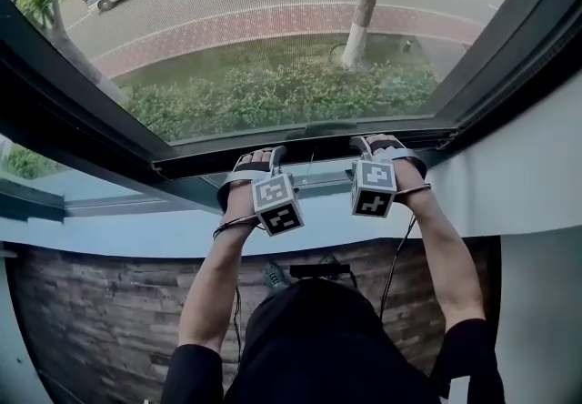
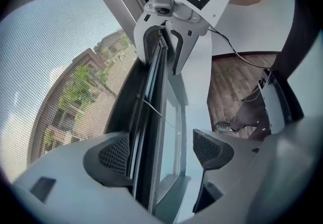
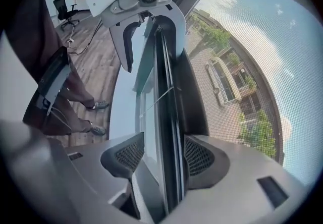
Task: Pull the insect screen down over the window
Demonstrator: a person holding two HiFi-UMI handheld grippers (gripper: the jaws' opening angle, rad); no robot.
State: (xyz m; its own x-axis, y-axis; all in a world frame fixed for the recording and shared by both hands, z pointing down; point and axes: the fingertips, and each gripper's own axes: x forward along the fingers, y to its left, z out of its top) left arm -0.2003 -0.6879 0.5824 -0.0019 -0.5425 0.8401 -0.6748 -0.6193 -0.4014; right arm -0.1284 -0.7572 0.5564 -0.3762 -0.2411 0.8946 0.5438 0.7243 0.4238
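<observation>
While we are leaning over a pale, smooth sill [image 1: 136, 234] at a tall window, a floor [image 1: 91, 320] of streaked brown planks is showing beneath us and a plain white wall [image 1: 532, 175] is rising at the right. A dark, angular window frame [image 1: 55, 111] is bordering the glass. The insect screen [image 2: 50, 66], a fine grey woven mesh, is covering the pane. Its bottom bar [image 1: 309, 132], a slim black rail, is lying low, just above the sill at the far edge. We are holding the left gripper [image 2: 161, 150] with its jaws spread, straddling the bar; the ribbed dark pad [image 2: 113, 155] on the window side is resting against it and the other is standing off. Further right, we are pinching the same bar with the right gripper [image 3: 164, 156], both ribbed pads pressing in on it. White cubes [image 1: 374, 188] with black square markers are sitting on the matte grey gripper bodies.
</observation>
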